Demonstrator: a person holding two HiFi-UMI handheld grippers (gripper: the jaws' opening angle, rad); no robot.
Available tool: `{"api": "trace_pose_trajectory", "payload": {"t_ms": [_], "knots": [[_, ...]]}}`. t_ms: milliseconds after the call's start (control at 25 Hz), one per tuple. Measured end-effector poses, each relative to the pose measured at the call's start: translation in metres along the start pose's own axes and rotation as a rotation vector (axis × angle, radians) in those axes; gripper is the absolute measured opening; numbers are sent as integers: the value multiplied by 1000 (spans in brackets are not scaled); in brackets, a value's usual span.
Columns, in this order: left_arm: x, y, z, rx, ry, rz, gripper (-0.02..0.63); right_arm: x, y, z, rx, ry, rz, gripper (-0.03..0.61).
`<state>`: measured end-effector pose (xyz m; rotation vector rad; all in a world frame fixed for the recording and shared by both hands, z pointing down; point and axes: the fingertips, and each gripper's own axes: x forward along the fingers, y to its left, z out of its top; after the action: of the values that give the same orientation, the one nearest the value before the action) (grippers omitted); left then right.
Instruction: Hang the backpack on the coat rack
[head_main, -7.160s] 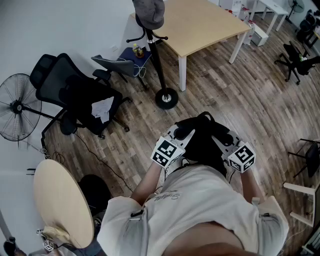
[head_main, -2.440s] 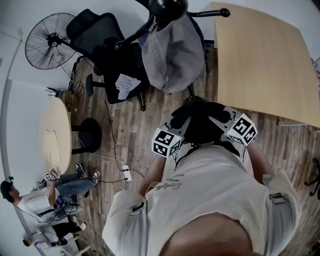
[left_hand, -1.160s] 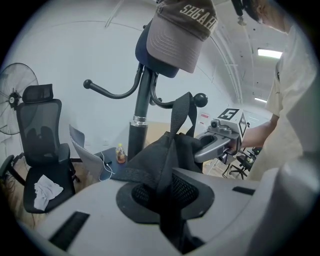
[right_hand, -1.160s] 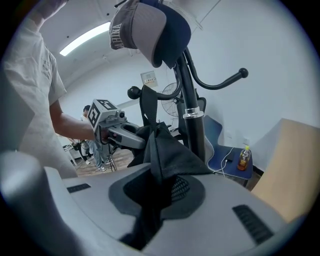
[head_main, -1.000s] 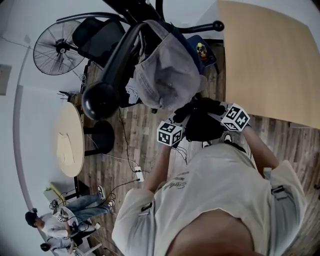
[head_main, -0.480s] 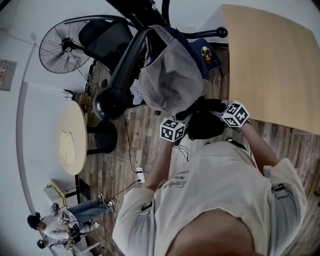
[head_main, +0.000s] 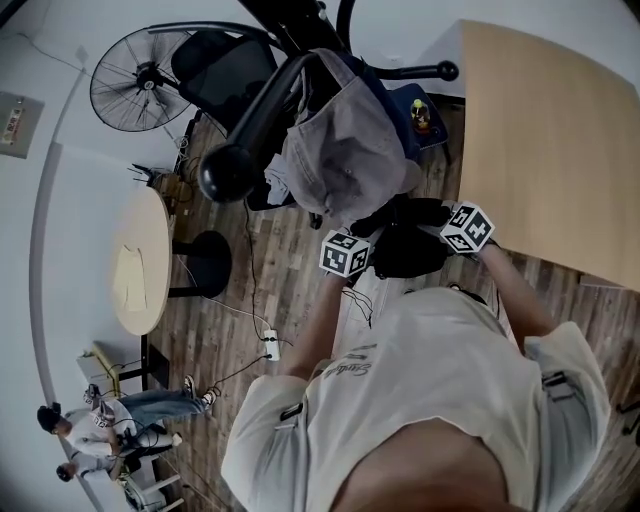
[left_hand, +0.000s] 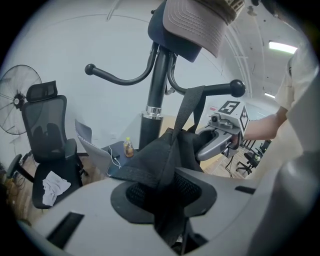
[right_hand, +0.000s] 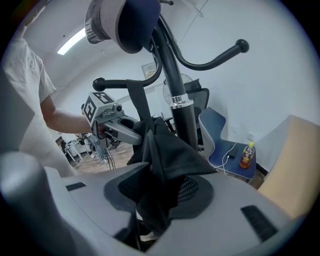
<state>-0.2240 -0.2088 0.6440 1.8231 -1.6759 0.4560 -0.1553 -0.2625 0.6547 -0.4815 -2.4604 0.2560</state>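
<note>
The black backpack (head_main: 405, 250) hangs between my two grippers, just below the coat rack's grey cap (head_main: 345, 150). Its strap (left_hand: 187, 110) runs up over a black rack hook (left_hand: 220, 89) beside the pole (left_hand: 155, 100). The left gripper (left_hand: 167, 192) has jaws that are opening, with backpack fabric (left_hand: 155, 155) lying loosely between them. The right gripper (right_hand: 157, 192) is opening too, and dark fabric (right_hand: 165, 150) droops through its gap. Each gripper view shows the other gripper at the bag's far side. In the head view the left gripper (head_main: 375, 235) and right gripper (head_main: 425, 225) flank the bag.
A black office chair (head_main: 215, 65) and a standing fan (head_main: 140, 80) sit behind the rack. A round table (head_main: 135, 262) is at the left and a large wooden table (head_main: 550, 140) at the right. A blue chair with a bottle (head_main: 420, 110) stands by the pole. People sit at the lower left (head_main: 90, 430).
Since the earliest frame the backpack has been carried across the floor to the rack. Over the last second both grippers stay at the bag beneath the cap.
</note>
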Motion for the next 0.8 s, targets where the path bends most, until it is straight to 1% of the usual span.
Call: {"api": "trace_pose_trajectory", "payload": {"t_ms": [40, 120, 200, 320, 480, 520, 600, 680, 800], "knots": [[-1, 2, -1, -5, 6, 18, 100, 0, 1, -1, -5, 10, 0, 123], [-5, 6, -3, -15, 14, 57, 128, -4, 3, -4, -10, 22, -9, 141], [-10, 6, -5, -28, 10, 89, 140, -11, 3, -7, -4, 24, -28, 143], [-20, 5, -9, -50, -9, 141, 141, -28, 1, -6, 8, 11, -60, 142], [-32, 4, -23, 10, 21, 276, 141, -53, 5, -5, -14, -29, -88, 114], [-35, 2, -25, 9, 16, 306, 140, -59, 7, -4, -16, -46, -88, 88], [-45, -3, -25, -23, -20, 355, 127, -72, 12, 1, -26, -81, -81, 42], [-57, -14, -22, -59, -63, 376, 96, -80, 22, 2, -40, -107, -69, -1], [-64, -40, -18, -79, -123, 347, 44, -88, 38, -3, -73, -131, -46, -6]]}}
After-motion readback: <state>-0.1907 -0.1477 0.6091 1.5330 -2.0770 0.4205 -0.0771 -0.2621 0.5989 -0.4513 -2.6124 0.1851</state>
